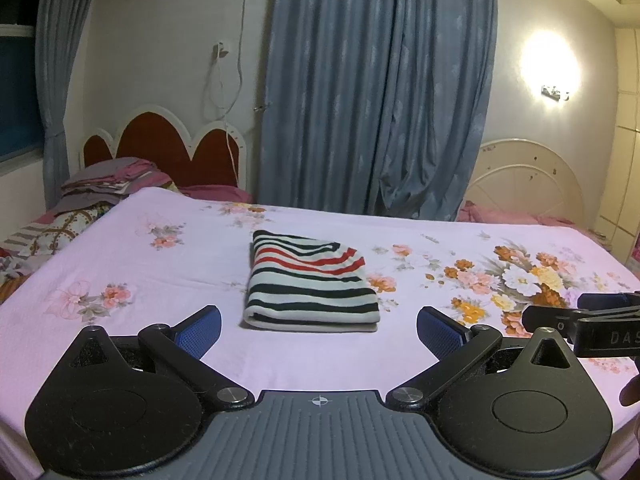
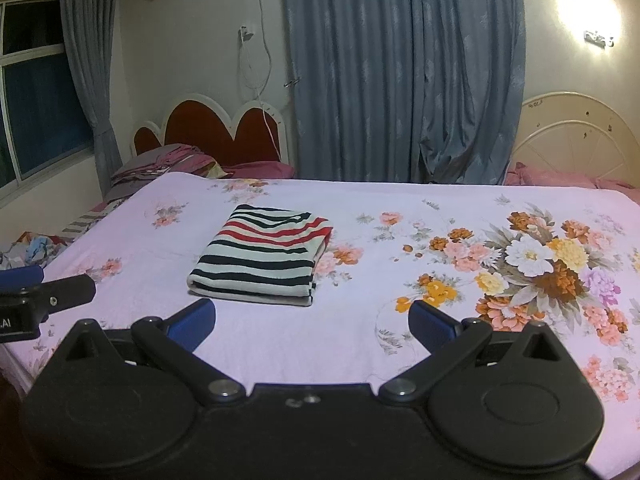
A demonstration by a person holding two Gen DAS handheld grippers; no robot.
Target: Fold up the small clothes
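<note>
While both pairs of jaws stand wide apart and empty above the floral sheet (image 1: 160,280), the left gripper (image 1: 319,330) faces one folded striped shirt (image 1: 310,284) just ahead between its fingers; from the right gripper (image 2: 312,322) it lies ahead, slightly left. Two headboards stand beyond.

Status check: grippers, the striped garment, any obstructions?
Left gripper open, empty; right gripper open, empty. Striped garment folded flat on the floral sheet, untouched. Nothing between the grippers and it.
</note>
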